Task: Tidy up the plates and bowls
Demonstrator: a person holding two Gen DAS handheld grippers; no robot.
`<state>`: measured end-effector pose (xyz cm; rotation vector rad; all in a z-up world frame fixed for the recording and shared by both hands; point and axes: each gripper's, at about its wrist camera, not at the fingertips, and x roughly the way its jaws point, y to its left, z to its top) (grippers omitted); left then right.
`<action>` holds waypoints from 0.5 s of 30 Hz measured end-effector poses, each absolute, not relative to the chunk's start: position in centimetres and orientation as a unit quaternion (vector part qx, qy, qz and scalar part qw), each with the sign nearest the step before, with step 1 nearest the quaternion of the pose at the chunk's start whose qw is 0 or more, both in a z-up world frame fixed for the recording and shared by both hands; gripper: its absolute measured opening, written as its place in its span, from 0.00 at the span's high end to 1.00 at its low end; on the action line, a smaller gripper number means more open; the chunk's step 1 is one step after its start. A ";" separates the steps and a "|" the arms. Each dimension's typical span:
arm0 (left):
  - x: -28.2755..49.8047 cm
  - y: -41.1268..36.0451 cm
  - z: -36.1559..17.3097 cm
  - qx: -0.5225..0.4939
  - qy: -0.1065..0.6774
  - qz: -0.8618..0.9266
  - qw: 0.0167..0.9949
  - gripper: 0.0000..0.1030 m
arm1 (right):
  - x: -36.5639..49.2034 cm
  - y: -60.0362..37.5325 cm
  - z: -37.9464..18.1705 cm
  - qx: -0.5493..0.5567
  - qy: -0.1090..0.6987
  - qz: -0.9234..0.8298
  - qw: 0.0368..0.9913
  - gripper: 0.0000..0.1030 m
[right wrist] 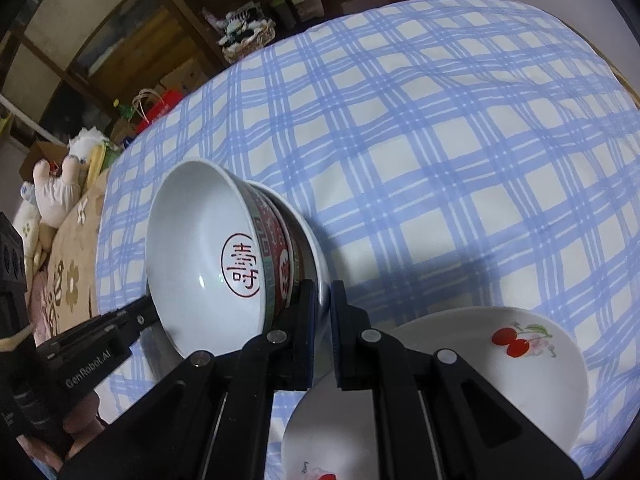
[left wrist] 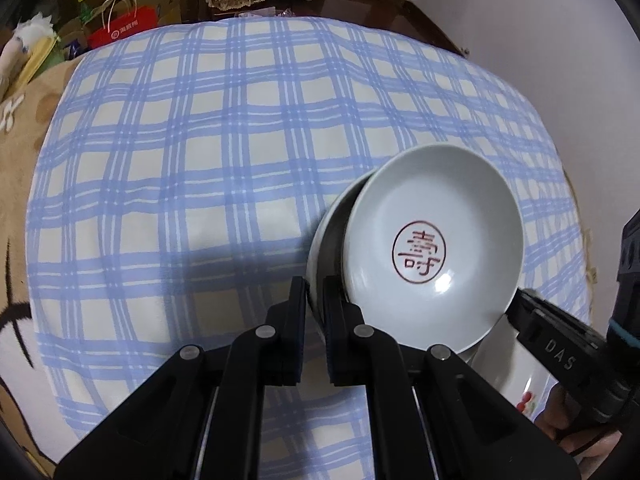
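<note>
Checked cloth (left wrist: 224, 128): blue and white, spread over the surface; landmark for all below
Cherry plates (right wrist: 500, 364): white, lying on the checked cloth at its near edge, just beside the bowls
Outer bowl (right wrist: 316, 248): white rim, tilted up above the checked cloth; rim pinched on both sides
Inner bowl (left wrist: 434, 236): red seal mark inside, red patterned outside; nested in the outer bowl, tilted, above the cloth
Left hand-held gripper (left wrist: 315, 294): clamped on the outer bowl's rim
Right hand-held gripper (right wrist: 323, 300): clamped on the opposite rim
Red bag (left wrist: 124, 26): beyond the cloth's far edge
</note>
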<state>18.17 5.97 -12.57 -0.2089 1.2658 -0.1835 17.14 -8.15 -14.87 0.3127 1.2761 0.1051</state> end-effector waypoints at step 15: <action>18.2 6.3 -11.7 -0.090 0.568 -0.093 0.813 0.94 | 18.2 -7.1 -13.9 0.100 0.607 0.043 0.787 0.92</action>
